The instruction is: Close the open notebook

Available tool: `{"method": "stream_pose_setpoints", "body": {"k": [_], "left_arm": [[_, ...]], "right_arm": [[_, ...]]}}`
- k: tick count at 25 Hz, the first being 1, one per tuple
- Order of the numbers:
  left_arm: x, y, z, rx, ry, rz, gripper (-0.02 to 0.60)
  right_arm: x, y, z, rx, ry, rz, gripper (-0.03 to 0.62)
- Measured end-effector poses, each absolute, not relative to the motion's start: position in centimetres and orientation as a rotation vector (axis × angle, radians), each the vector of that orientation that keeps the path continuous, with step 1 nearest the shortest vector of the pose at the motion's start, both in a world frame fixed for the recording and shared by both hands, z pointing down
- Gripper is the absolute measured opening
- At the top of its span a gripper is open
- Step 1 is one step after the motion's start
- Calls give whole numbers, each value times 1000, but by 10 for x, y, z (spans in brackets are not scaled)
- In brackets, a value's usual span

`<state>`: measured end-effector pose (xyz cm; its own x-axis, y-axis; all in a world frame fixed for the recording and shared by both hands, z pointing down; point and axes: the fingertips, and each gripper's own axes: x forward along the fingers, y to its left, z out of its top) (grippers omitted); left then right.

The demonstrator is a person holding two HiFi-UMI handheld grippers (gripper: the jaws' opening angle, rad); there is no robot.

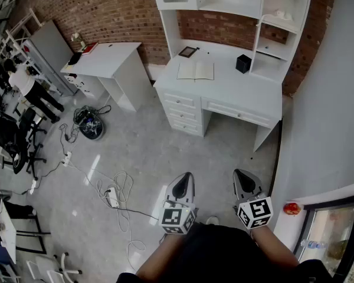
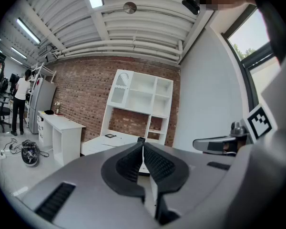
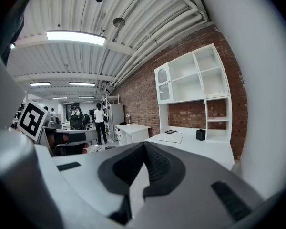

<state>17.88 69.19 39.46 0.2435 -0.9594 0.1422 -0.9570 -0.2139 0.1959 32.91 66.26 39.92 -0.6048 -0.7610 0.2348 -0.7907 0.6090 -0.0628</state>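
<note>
This looks like the approach step — the notebook [image 1: 195,71] seems to lie open on the white desk [image 1: 239,96], well apart from the left gripper [image 1: 186,178] and right gripper [image 1: 241,175], both pinched together on nothing — so the next move calls for reaching that desk to fold one cover over

The notebook [image 1: 195,71] shows matt paper pages on a smooth, white-painted tabletop [image 1: 236,90]. Behind the tabletop, the brick wall [image 1: 106,10] looks rough and dull.
</note>
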Motion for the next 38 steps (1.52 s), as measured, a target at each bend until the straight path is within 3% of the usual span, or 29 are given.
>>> {"method": "stream_pose_setpoints", "body": {"k": [19, 21, 22, 23, 25, 27, 38], "left_arm": [[176, 700, 401, 2295, -1756, 5, 11], [173, 701, 404, 2286, -1772, 24, 11], [171, 702, 405, 2282, -1780, 33, 14], [168, 703, 407, 2276, -1784, 41, 42], [162, 706, 414, 2253, -1785, 43, 171], [156, 711, 420, 2228, -1787, 29, 208], [132, 727, 441, 2132, -1884, 54, 250]], "right_arm": [[325, 674, 394, 1307, -2738, 308, -2], [327, 673, 397, 1318, -2720, 301, 37], [329, 672, 399, 1329, -2706, 299, 113], [331, 672, 401, 1335, -2694, 298, 163], [334, 675, 407, 1327, -2675, 305, 223], [335, 681, 414, 1306, -2668, 318, 245], [331, 691, 443, 1214, -2674, 358, 249]]}}
